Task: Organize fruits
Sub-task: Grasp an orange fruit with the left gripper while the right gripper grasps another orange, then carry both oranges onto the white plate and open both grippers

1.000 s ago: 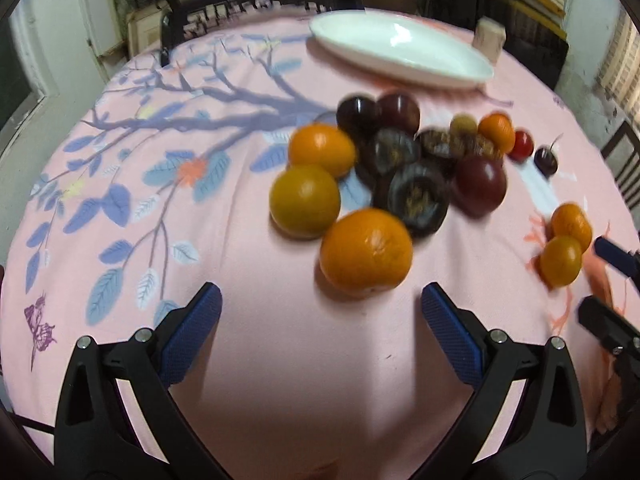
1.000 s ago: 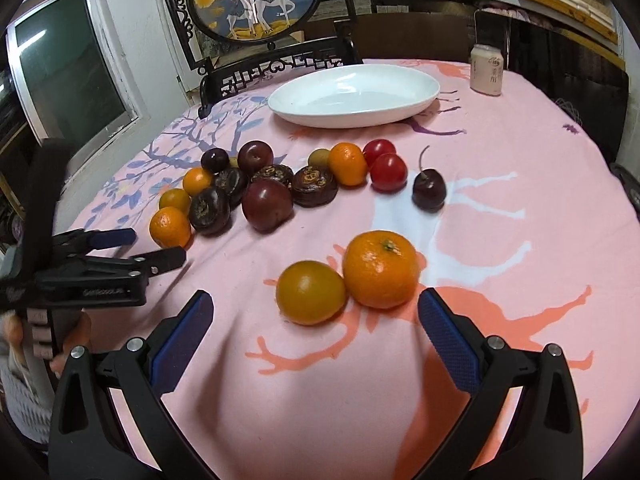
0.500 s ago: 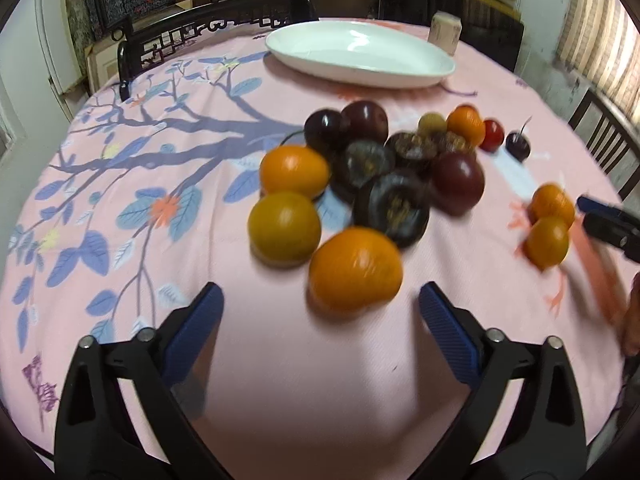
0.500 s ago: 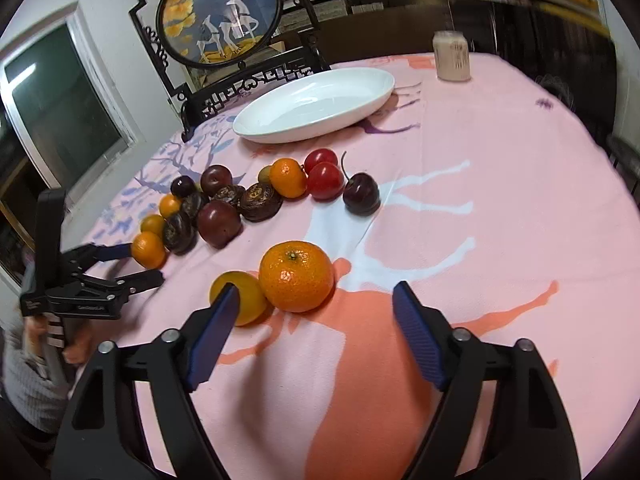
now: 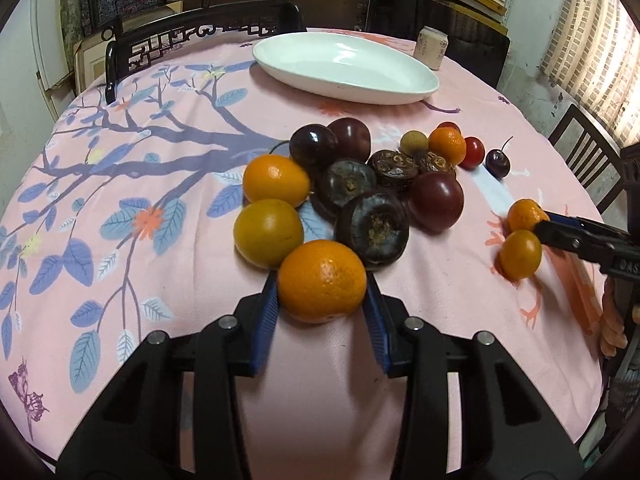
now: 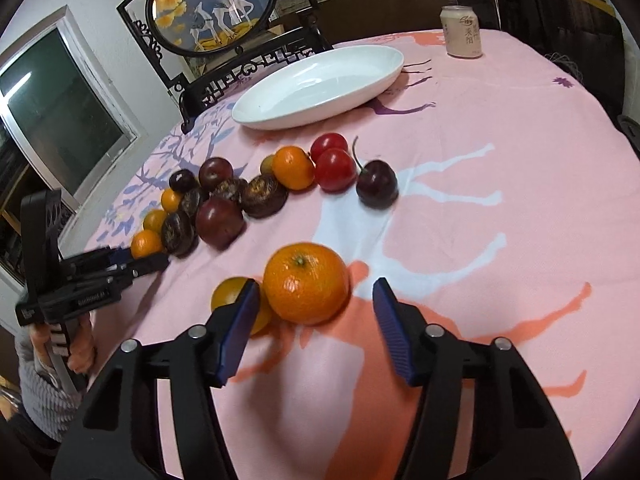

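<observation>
The biggest risk sits with the right claw (image 6: 314,320). Its jaws are closing around a large mandarin (image 6: 306,282), with a visible gap on the right side, while the left pad wedges between that fruit and a yellow-orange fruit (image 6: 236,304) touching it. If the pad catches the neighbour, I expect that fruit to be shoved aside or to roll across the bench (image 6: 500,160), and the mandarin could be pushed sideways out of the grip.

Next, the left claw (image 5: 322,304) is narrowing on another mandarin (image 5: 322,280), blue pads at both its flanks and apparently touching, though the jaws are closing yet. This mandarin leans against a yellowish fruit (image 5: 268,232) and a dark water chestnut (image 5: 372,236). Lifting it could disturb the pile behind, and round fruit on smooth cloth rolls easily. A grip only on the near half of the fruit may also let it squirt forward.

Smaller still: overtight pads could bruise the soft skin.

As for containers, the white oval dish (image 5: 420,84) at the far side of the bench holds nothing, so every fruit lies on the cloth, well apart from it. A drinks can (image 6: 462,32) stands beyond the dish; I cannot tell its contents.
</observation>
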`<state>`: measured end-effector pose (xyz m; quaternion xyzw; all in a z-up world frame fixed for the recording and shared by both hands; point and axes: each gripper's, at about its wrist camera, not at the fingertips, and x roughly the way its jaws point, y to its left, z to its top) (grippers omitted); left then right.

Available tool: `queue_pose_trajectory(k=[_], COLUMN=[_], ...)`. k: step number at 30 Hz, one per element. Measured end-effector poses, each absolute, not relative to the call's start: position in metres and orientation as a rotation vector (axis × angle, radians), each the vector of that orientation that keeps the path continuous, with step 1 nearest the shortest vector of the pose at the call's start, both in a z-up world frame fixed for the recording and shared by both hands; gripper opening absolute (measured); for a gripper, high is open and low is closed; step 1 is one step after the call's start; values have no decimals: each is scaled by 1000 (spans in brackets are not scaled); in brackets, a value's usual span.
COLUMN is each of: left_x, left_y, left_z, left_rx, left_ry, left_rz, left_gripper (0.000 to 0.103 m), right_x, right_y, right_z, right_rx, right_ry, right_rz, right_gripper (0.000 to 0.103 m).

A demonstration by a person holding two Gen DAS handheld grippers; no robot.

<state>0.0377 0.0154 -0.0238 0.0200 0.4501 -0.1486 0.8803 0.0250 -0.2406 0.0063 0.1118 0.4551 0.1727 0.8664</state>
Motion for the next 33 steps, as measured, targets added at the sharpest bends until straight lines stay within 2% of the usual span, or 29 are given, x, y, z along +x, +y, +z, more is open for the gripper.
queue_pose_trajectory(k=[5, 10, 14, 19, 23, 27, 29, 33], left_x=[40, 43, 54, 116, 180, 212, 219, 215], left_y=[14, 17, 11, -21, -44, -47, -49, -49], left_z=[-24, -18, 11, 44, 39, 24, 16, 18], left_rx=[38, -7, 7, 12, 21, -7, -15, 10], left_ry=[940, 954, 889, 852, 867, 905, 907, 882], left_rz=[-327, -358, -345, -357, -297, -292, -297, -317], left_gripper=[41, 41, 41, 41, 41, 42, 52, 58], right_x=[38, 38, 46, 98, 154, 196, 205, 208], right_y=[-246, -246, -252, -237, -217, -204, -202, -206], right_z=[-3, 1, 22, 53, 56, 42, 33, 28], right_rx=[364, 364, 354, 353, 334, 257, 225, 212], right_ry=[983, 998, 949, 869, 812, 806, 830, 834], right_rz=[419, 414, 387, 363, 320, 251, 242, 249], right_gripper=[47, 45, 44, 45, 45, 45, 46, 46])
